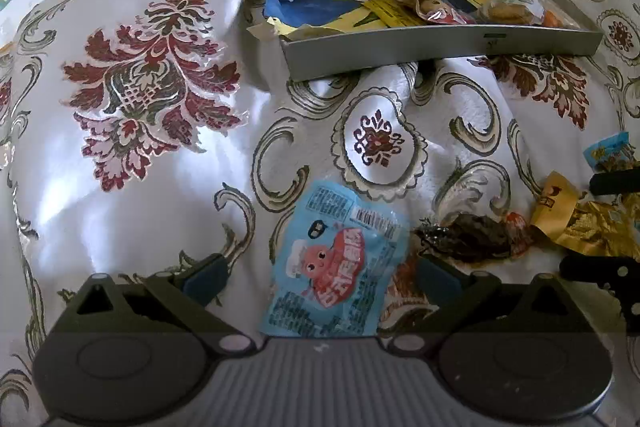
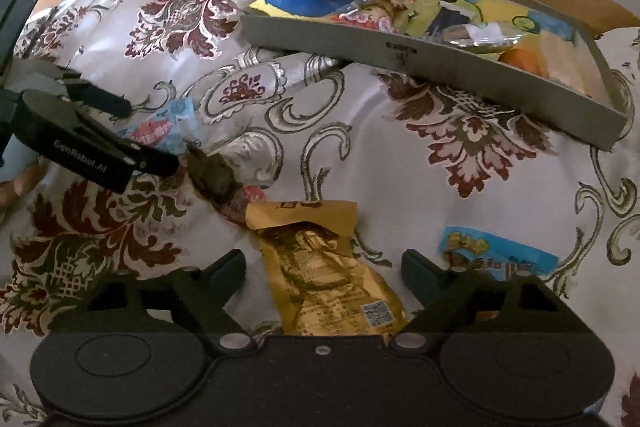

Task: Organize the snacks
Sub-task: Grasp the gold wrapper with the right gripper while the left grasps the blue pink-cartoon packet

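A: Left wrist view first: how much has been sorted?

B: Part of it. The grey tray [image 1: 440, 45] at the far side of the patterned tablecloth [image 1: 152, 163] already holds a few wrapped snacks, among them a clear biscuit packet [image 1: 508, 10]. Four pieces are loose on the cloth.

A: Which ones?

B: A light blue snack packet [image 1: 336, 263] lies between the wide-spread fingers of the left gripper [image 1: 320, 277], not pinched. Just right of it sits a dark brown wrapped snack [image 1: 472, 239], then a gold packet [image 1: 592, 227].

A: And the other side?

B: The right gripper [image 2: 324, 271] is spread wide too, with the gold packet [image 2: 320, 267] lying between its fingers, ungrasped. A blue and yellow packet [image 2: 500, 255] rests near its right finger. The tray [image 2: 440, 71] is well apart, up the cloth.

A: So what's left?

B: I'd judge roughly half: each gripper looks lined up for a pick, but all four loose packets have yet to reach the tray
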Available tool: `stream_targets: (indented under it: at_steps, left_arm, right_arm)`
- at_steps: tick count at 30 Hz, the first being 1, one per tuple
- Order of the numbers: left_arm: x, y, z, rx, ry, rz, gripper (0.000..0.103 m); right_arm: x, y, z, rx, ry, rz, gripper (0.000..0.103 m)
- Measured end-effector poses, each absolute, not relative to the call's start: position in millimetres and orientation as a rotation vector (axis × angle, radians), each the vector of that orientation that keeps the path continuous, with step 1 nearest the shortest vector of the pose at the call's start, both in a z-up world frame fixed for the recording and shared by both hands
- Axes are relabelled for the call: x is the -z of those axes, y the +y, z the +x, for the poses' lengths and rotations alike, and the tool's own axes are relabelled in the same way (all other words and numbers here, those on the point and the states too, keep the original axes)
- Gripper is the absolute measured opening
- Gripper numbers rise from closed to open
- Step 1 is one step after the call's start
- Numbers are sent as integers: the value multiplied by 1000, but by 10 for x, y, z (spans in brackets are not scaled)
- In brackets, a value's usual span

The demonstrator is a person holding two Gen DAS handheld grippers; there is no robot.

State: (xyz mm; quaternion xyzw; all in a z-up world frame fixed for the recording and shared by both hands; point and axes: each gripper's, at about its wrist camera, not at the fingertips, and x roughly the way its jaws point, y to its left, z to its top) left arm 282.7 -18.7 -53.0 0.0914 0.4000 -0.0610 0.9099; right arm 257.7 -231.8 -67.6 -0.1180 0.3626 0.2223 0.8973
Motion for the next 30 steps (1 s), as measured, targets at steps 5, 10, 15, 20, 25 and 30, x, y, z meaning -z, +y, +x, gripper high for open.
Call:
stream_targets:
  at_steps: [5,10,15,20,25,30]
  left_arm:
    - [523,-163,2865,142,842,172,102]
    - [519,-167,2867,169,866,148,94]
    - [505,-195,2845,198,897,126,82]
    - [487,-170,2807,206,927,83,68]
    - [462,-211,2737,226,940,87,65]
    - [491,-246,2762,226,941,98,72]
  right_arm:
    - [684,-2295,2583,-472,762,-248,78]
    - [676,-2275,2580,-491,774,-245,64]
    - [665,-2230,2550,-500,786,-248,63]
    - [632,-2180,2503,-523,813,-224,60]
    - [593,-2089,2426,-571,830,-197,59]
    - [613,-2029,2366,-578,819,-229,59]
